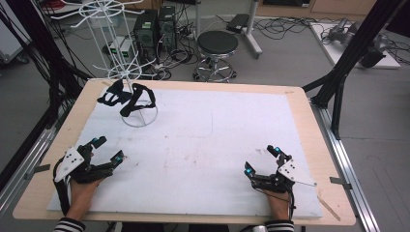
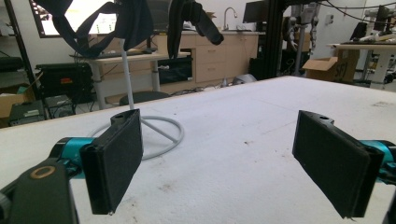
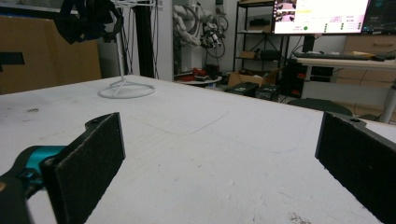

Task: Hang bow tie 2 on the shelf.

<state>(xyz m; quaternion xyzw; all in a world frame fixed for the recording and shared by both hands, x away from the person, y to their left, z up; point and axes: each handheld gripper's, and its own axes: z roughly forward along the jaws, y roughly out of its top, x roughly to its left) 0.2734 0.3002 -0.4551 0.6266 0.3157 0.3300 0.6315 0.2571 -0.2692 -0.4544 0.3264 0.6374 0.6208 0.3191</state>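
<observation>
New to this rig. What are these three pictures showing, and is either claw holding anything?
No robot here: a person holds a two-jaw claw in each hand. The high view looks down on the table; the left claw and right claw rest near its front edge. The other two pictures come from cameras riding on each claw, looking out between its black pads. Both claws are open and hold nothing. At the far left stands a white wire rack with black straps hanging on it.

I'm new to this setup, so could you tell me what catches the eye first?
A white wire rack stands at the table's far left, with black straps hanging on it. Near the front edge, the left gripper and right gripper rest open on the white mat.
</observation>
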